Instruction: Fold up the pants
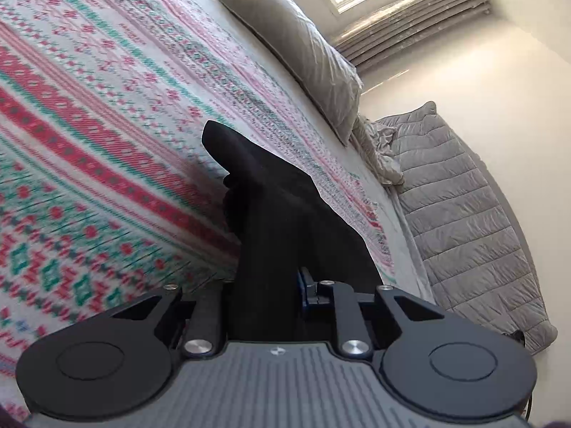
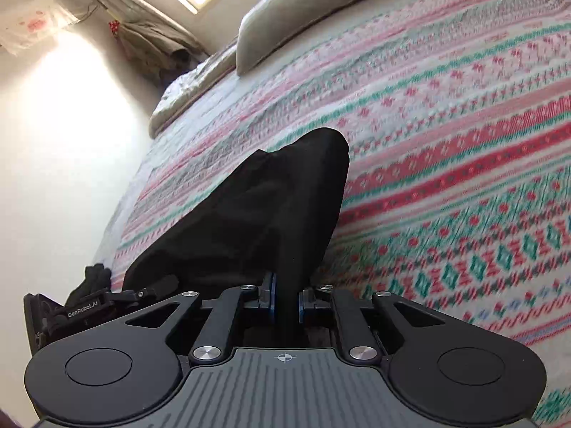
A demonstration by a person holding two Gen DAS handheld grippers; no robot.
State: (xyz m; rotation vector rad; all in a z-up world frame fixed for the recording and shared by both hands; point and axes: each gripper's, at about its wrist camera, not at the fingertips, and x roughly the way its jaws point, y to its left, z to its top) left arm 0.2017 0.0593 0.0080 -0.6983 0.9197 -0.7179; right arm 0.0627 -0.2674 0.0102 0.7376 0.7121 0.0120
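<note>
The black pants (image 1: 282,221) hang lifted above the patterned bedspread (image 1: 107,125), pinched in both grippers. My left gripper (image 1: 282,296) is shut on the black fabric, which drapes over its fingers and hides the tips. In the right wrist view the pants (image 2: 257,214) rise in a dark fold in front of the camera. My right gripper (image 2: 285,303) is shut on a thin band of that fabric between its blue pads (image 2: 272,299). The left gripper's body (image 2: 89,310) shows at the lower left of the right wrist view, close beside the cloth.
A grey pillow (image 1: 303,46) lies at the head of the bed, also in the right wrist view (image 2: 307,7). A grey quilted blanket (image 1: 460,228) hangs off the bed's side by the wall. A window with curtains (image 2: 125,10) is beyond the bed.
</note>
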